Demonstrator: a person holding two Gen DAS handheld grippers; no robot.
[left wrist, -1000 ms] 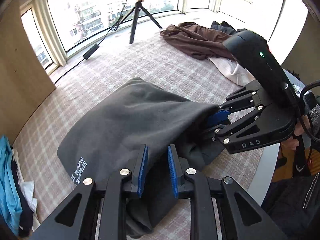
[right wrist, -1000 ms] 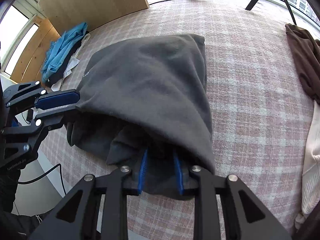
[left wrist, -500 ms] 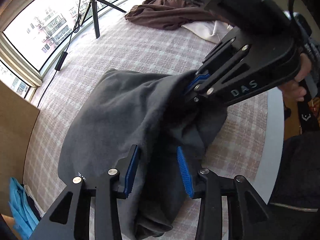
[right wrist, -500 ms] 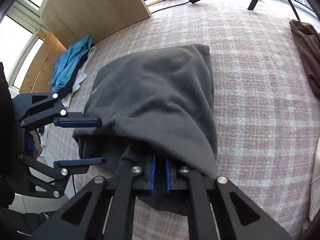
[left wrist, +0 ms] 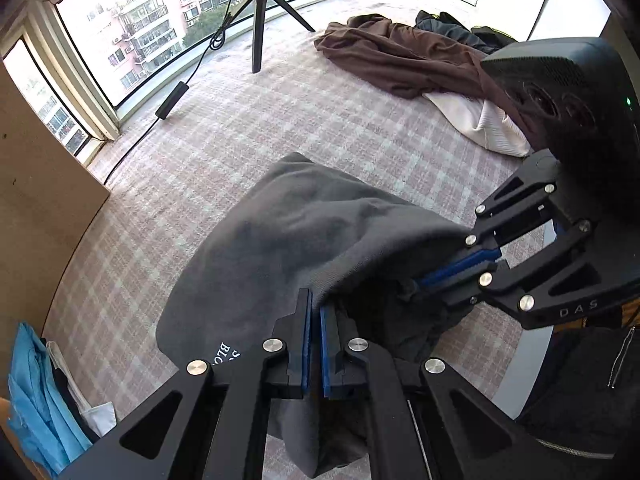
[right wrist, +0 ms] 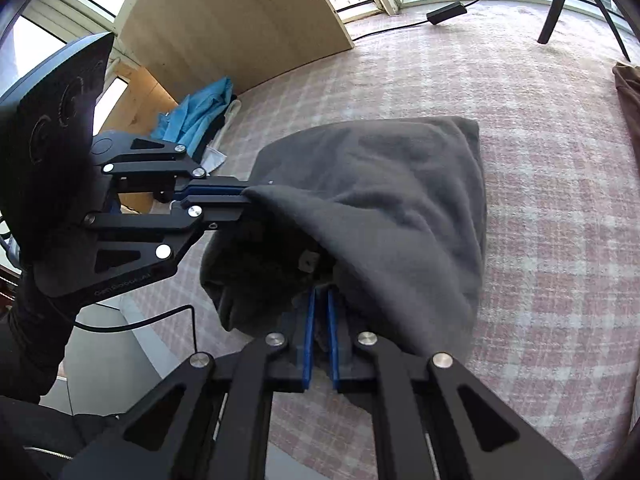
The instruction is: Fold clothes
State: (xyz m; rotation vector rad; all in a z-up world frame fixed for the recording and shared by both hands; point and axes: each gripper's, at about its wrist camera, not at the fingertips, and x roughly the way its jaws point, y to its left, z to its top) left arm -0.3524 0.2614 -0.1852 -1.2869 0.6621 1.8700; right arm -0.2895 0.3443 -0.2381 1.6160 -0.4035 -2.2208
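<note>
Garment edge apparently between both grippers.

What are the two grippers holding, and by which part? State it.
Both hold the grey garment by its near edge: left gripper at one spot, right gripper at another, each shut on the fabric.

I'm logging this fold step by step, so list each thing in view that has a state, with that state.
left gripper: shut on the grey garment's edge.
right gripper: shut on the same garment's near edge.
grey garment: partly folded, near edge lifted off the checked cloth.
brown garment: crumpled, unfolded.
white garment: bunched beside the brown one.
blue garment: heaped at the table's edge.
</note>
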